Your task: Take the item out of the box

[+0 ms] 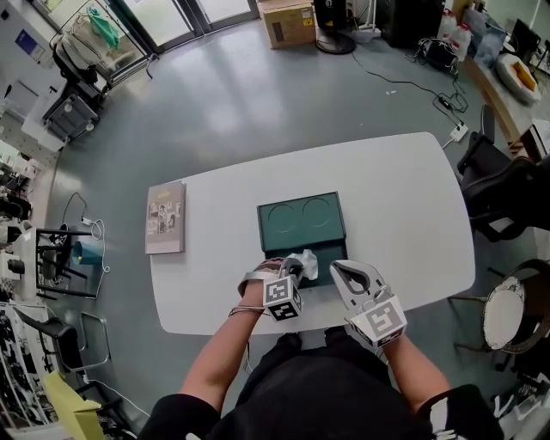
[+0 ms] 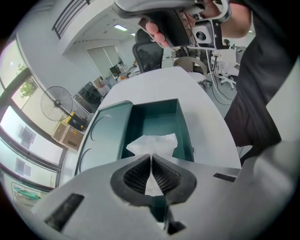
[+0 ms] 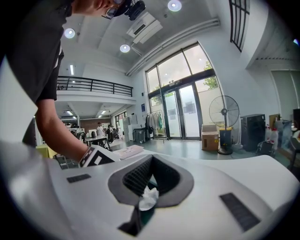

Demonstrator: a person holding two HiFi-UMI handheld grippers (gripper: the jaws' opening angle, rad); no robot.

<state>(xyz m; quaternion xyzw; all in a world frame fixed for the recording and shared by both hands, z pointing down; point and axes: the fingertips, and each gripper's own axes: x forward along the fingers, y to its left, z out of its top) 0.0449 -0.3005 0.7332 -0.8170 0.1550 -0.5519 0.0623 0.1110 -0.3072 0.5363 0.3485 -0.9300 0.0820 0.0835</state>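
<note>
A dark green box (image 1: 325, 273) lies on the white table with its lid (image 1: 301, 222) folded open on the far side. My left gripper (image 1: 293, 269) points steeply down over the box's near end and is shut on a crumpled white paper (image 1: 307, 260). In the left gripper view the pads (image 2: 136, 176) pinch the paper (image 2: 154, 142) just above the box's tray (image 2: 158, 119), beside the lid (image 2: 105, 133). My right gripper (image 1: 337, 268) hovers close to the right of it, shut and empty. Through the gap behind its tips (image 3: 150, 159) a bit of the paper (image 3: 148, 198) shows.
A flat brown booklet (image 1: 166, 217) lies at the left end of the white table (image 1: 395, 198). Black chairs (image 1: 507, 193) and a round stool (image 1: 511, 314) stand to the right of it. A cardboard box (image 1: 288, 21) sits on the floor far behind.
</note>
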